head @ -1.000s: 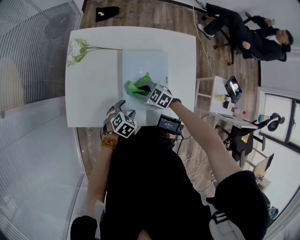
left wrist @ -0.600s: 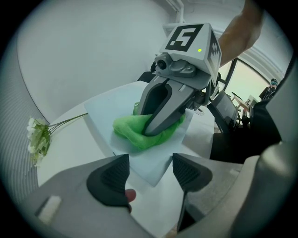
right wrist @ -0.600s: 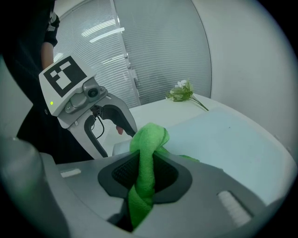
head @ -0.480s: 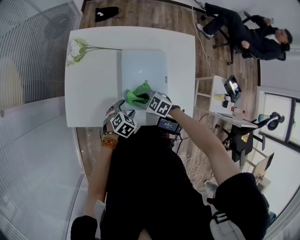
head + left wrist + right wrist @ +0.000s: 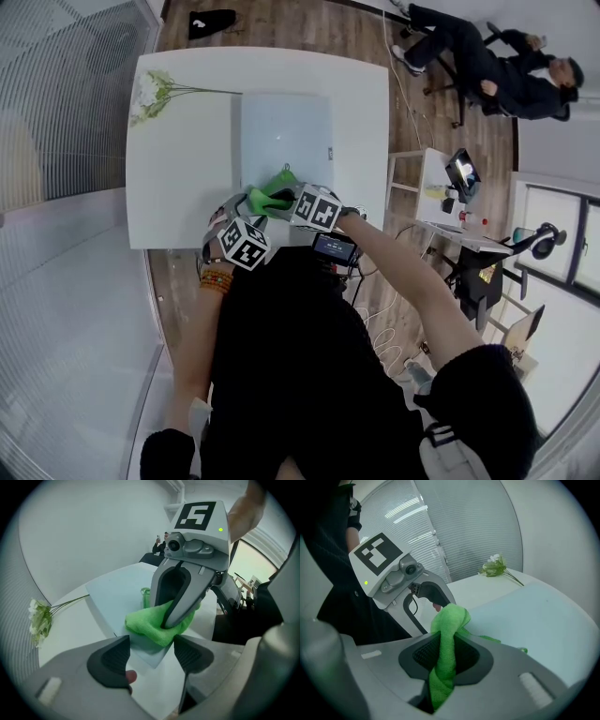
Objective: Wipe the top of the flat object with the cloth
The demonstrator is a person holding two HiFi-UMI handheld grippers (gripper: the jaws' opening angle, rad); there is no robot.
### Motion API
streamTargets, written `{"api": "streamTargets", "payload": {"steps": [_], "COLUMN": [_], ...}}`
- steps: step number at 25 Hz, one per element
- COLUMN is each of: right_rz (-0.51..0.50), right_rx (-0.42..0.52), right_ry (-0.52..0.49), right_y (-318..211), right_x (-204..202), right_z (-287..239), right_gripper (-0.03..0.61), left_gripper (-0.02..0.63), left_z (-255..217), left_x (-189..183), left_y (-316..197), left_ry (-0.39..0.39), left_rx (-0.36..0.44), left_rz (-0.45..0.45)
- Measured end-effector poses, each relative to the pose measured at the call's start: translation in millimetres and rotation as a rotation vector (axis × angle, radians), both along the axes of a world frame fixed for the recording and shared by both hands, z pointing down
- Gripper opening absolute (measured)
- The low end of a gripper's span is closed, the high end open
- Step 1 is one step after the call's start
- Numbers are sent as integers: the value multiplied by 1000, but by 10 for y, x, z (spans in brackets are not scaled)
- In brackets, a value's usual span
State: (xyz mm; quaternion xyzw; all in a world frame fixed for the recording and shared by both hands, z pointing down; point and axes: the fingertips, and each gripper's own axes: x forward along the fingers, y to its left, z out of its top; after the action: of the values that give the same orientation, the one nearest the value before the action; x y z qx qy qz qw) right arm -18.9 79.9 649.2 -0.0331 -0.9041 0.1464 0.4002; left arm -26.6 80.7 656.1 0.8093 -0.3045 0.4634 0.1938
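Nearest the person, the left gripper (image 5: 152, 654) hung over the near edge of the white table (image 5: 178, 187) with its jaws spread and nothing between them. It sat just short of the near-left corner of the flat object (image 5: 286, 131), probably parked there to stay clear of the wiping path while remaining close enough to steady the panel; whether it touched anything I cannot tell. Just beyond it and slightly to the right, the right gripper (image 5: 445, 656) had its jaws pinched tight on a bunched fold of the green cloth (image 5: 447, 630). The rest of the cloth trailed out ahead and lay on the near edge of the pale blue panel. Angled downward like that, the grip would let the loose part drag flat across the surface rather than the hard jaws scraping it. The panel itself lay flat in the middle of the table, its far stretch bare, so most of the top looked open to a stroke. At the far left corner, a sprig of white flowers (image 5: 150, 89) lay well apart from the panel, out of the cloth's way.
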Motion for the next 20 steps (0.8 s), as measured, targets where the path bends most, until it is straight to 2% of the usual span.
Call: {"api": "streamTargets", "payload": {"steps": [6, 9, 13, 20], "right_rz": [-9, -1, 202, 412], "right_rx": [-11, -7, -1, 149], "right_ry": [16, -32, -128, -152], "right_y": [36, -49, -662, -2042], "right_x": [-18, -8, -62, -261], "right_z": [-28, -122, -392, -547], "right_gripper": [94, 97, 100, 112], "left_gripper": [408, 405, 407, 420], "left_z": [0, -70, -261, -122], "left_x": [-13, -7, -195, -407], "left_y": [10, 35, 11, 125], "left_ry": [6, 66, 145, 147], "left_rx": [39, 77, 168, 162], "left_rz": [8, 7, -76, -150]}}
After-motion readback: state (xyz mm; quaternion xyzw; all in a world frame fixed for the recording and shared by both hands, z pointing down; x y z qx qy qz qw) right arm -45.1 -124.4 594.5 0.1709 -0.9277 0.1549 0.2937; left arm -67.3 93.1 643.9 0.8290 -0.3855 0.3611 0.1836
